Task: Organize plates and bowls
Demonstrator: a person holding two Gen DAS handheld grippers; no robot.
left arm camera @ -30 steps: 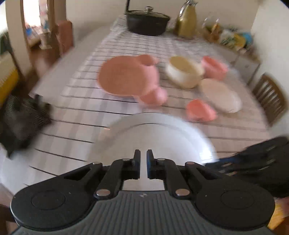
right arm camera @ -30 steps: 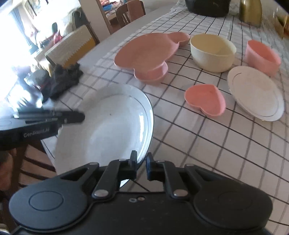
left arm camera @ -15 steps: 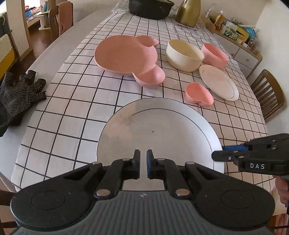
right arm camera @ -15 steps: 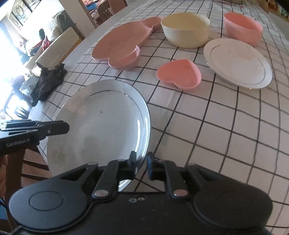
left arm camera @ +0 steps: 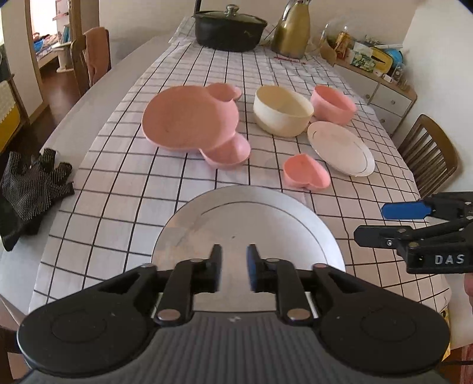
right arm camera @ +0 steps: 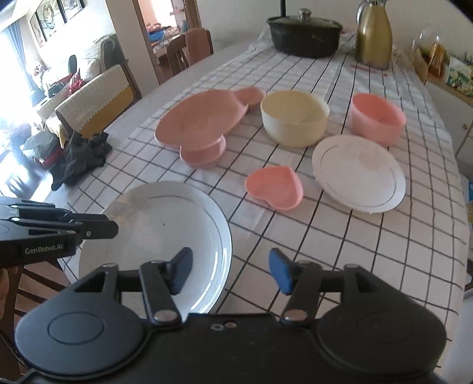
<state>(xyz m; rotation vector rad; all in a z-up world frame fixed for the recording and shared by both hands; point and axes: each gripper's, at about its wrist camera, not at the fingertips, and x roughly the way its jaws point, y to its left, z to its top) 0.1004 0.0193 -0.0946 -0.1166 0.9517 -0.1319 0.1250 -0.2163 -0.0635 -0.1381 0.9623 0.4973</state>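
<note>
A large white plate (left arm camera: 245,224) (right arm camera: 165,230) lies at the table's near edge. My left gripper (left arm camera: 233,267) hovers over its near rim, jaws partly open and empty. My right gripper (right arm camera: 230,270) is wide open and empty, straddling the plate's right rim. Farther back sit a pink mouse-shaped plate (left arm camera: 189,118) (right arm camera: 201,121), a cream bowl (left arm camera: 282,110) (right arm camera: 294,118), a pink bowl (left arm camera: 332,103) (right arm camera: 377,118), a pink heart dish (left arm camera: 306,172) (right arm camera: 275,187) and a smaller white plate (left arm camera: 340,147) (right arm camera: 359,172).
A checked cloth (left arm camera: 124,189) covers the table. A black glove (left arm camera: 29,183) (right arm camera: 79,156) lies at the left edge. A black pot (left arm camera: 229,28) and a gold jug (left arm camera: 291,32) stand at the far end. Chairs (left arm camera: 428,153) flank the table.
Both grippers were shut and have opened, the right one wide. Both views have pulled back and up a little from the large white plate.
</note>
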